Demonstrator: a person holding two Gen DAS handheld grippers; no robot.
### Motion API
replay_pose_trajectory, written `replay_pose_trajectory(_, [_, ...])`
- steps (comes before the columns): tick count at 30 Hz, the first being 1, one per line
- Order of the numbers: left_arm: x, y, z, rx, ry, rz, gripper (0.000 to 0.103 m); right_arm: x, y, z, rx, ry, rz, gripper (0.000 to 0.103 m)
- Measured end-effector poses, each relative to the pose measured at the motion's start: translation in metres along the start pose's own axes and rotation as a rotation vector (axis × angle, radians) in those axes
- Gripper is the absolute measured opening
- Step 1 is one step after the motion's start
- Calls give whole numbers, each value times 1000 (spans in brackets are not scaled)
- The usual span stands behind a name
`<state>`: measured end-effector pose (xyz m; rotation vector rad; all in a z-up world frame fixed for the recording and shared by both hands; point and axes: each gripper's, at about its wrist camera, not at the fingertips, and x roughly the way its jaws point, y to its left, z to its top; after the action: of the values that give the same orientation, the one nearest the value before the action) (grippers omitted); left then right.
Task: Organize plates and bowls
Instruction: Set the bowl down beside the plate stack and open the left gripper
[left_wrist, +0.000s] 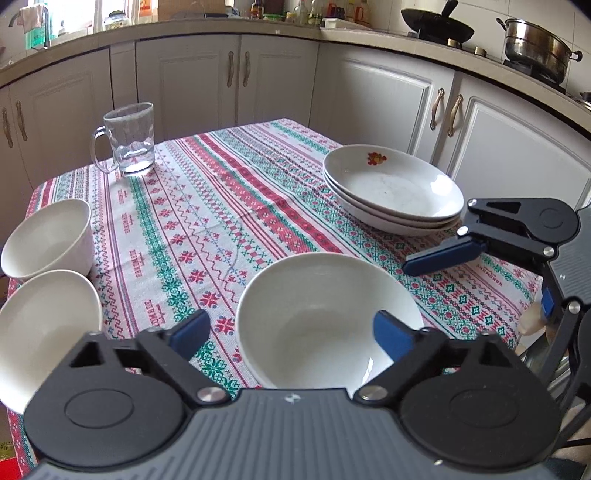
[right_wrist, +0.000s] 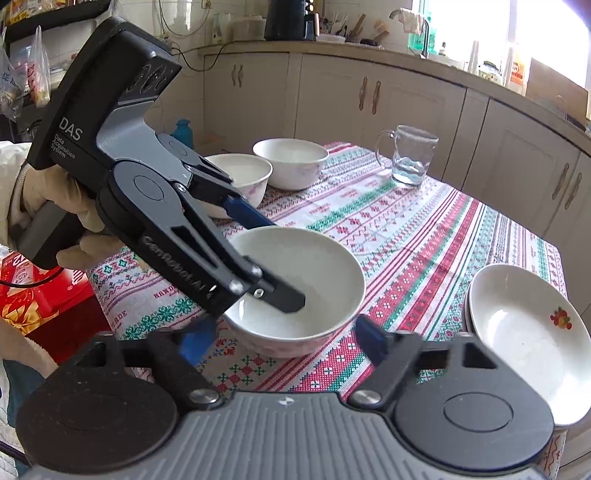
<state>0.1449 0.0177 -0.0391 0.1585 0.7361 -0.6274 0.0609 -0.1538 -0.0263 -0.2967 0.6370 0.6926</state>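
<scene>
A white bowl (left_wrist: 325, 317) (right_wrist: 295, 284) stands on the patterned tablecloth near the table's front. My left gripper (left_wrist: 291, 332) (right_wrist: 273, 258) is open and straddles its near rim, one finger inside the bowl and one outside. My right gripper (right_wrist: 284, 336) is open and empty just in front of the same bowl; it also shows in the left wrist view (left_wrist: 439, 254) at the right. Two more white bowls (left_wrist: 48, 240) (left_wrist: 44, 332) sit at the left edge. A stack of three white plates (left_wrist: 395, 192) (right_wrist: 524, 332) with a flower mark sits at the right.
A glass mug (left_wrist: 129, 142) (right_wrist: 410, 158) with a little water stands at the far corner. Kitchen cabinets (left_wrist: 236, 81) surround the table. A wok (left_wrist: 436, 24) and a steel pot (left_wrist: 535, 44) sit on the stove. A red box (right_wrist: 40, 291) lies beside the table.
</scene>
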Motion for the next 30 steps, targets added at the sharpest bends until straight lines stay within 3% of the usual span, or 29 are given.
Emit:
replay_pose_trajectory(2, [-4, -1, 0, 4, -12, 11, 96, -4, 1, 0, 0, -18, 4, 103])
replay_pose_trajectory(13, [-31, 4, -10, -35, -55, 105, 99, -15, 4, 4, -13, -36, -3, 103])
replay_pose_trajectory(20, [-48, 12, -27, -65, -47, 112, 101, -22, 11, 8, -45, -49, -41, 103])
replay_pose_trajectory(30, [-75, 26, -67, -162, -117, 287, 101, -24, 20, 21, -90, -59, -46, 103])
